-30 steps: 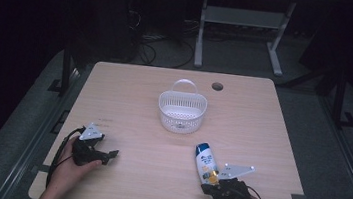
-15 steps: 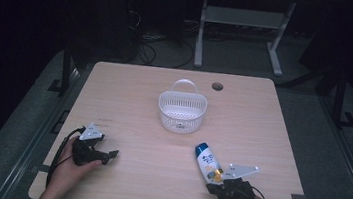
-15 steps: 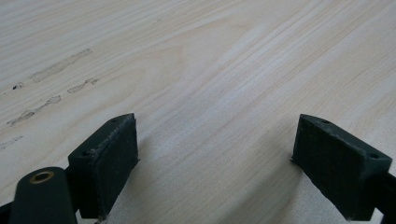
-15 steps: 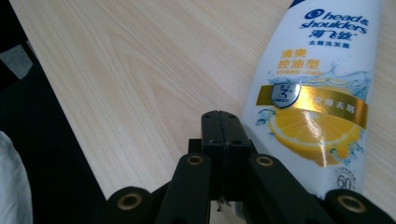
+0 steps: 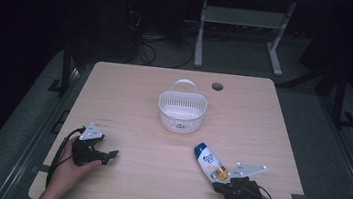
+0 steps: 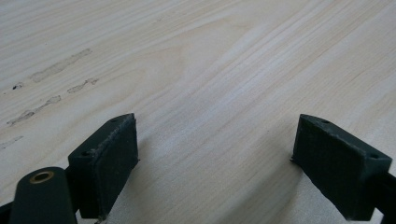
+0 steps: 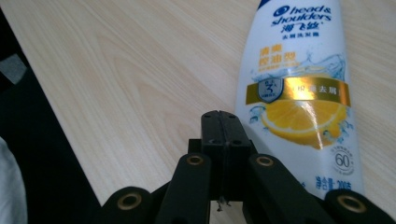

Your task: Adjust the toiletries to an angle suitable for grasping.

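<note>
We are resting right gripper [image 7: 219, 122] clenched, empty, just beside shampoo bottle [image 7: 301, 88] lying flat near table [image 5: 131, 82] front edge — left gripper [image 6: 215, 154] released, waiting; basket [image 5: 181, 111] beyond, likely destination.

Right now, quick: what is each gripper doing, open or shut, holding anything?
Left gripper: open, empty, over bare wooden table.
Right gripper: shut, empty, beside the lying white shampoo bottle.
</note>
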`<state>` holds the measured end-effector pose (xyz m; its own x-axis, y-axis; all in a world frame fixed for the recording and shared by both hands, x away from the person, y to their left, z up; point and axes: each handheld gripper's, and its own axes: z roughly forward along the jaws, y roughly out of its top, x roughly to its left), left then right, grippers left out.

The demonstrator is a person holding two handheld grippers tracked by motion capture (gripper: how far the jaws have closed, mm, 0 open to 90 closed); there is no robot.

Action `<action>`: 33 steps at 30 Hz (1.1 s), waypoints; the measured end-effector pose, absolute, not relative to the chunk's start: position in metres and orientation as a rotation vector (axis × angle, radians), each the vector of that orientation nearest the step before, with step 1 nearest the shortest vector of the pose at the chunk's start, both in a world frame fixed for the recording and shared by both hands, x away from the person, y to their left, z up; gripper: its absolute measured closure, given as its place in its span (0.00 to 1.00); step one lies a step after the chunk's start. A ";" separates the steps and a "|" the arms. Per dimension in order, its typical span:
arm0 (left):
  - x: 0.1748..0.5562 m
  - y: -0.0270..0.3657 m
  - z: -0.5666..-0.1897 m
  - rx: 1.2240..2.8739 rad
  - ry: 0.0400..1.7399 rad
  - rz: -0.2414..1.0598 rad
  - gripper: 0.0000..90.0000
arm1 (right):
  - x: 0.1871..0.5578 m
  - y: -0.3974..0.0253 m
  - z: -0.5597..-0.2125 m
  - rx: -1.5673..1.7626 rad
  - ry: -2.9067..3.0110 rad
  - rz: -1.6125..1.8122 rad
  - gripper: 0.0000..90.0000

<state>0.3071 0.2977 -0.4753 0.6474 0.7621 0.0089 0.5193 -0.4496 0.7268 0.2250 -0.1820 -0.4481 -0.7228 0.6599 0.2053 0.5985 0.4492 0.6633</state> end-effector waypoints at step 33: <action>0.307 0.298 -0.475 2.152 0.991 0.438 0.15 | 0.258 -0.189 -0.421 1.274 2.514 1.110 0.43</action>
<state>0.3071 0.2977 -0.4753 0.6471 0.7624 0.0084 0.5192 -0.4488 0.7273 0.2576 -0.1890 -0.4208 -0.6409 0.7371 0.2142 0.6548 0.3793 0.6537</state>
